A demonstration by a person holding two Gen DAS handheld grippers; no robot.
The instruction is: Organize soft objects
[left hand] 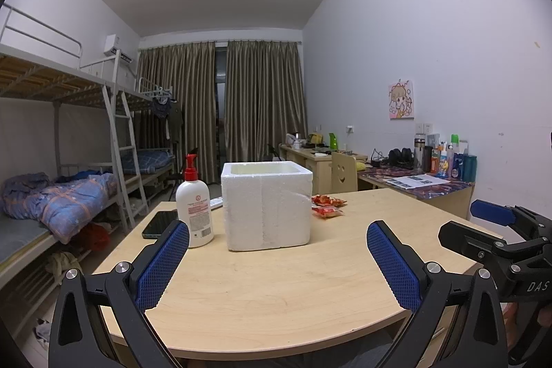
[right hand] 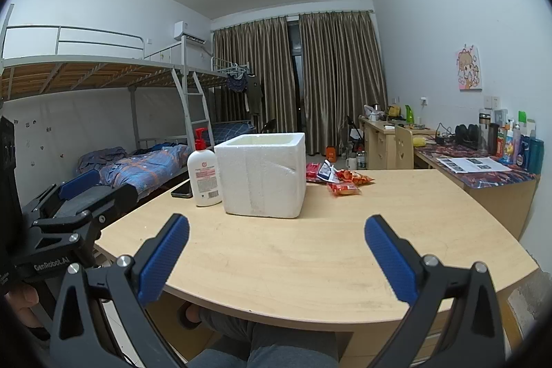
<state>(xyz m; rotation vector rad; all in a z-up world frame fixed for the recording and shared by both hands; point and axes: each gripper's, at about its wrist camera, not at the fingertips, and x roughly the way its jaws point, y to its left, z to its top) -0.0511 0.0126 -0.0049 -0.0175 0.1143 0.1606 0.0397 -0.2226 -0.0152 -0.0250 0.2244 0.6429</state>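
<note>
Dorm table [right hand: 310, 257]: foam box [right hand: 264, 175], lotion bottle [right hand: 204, 173], snack packets [right hand: 339, 181].

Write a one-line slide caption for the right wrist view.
Open right gripper held above a wooden table, facing a white foam box, lotion bottle and red snack packets.

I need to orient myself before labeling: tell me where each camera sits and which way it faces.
Left wrist: on the left hand-held gripper, facing across the table to the foam box; the right hand-held gripper shows at right.
Right wrist: on the right hand-held gripper, facing the same box; the left hand-held gripper and the person's legs show.
Shared: box, lotion bottle, snack packets.
</note>
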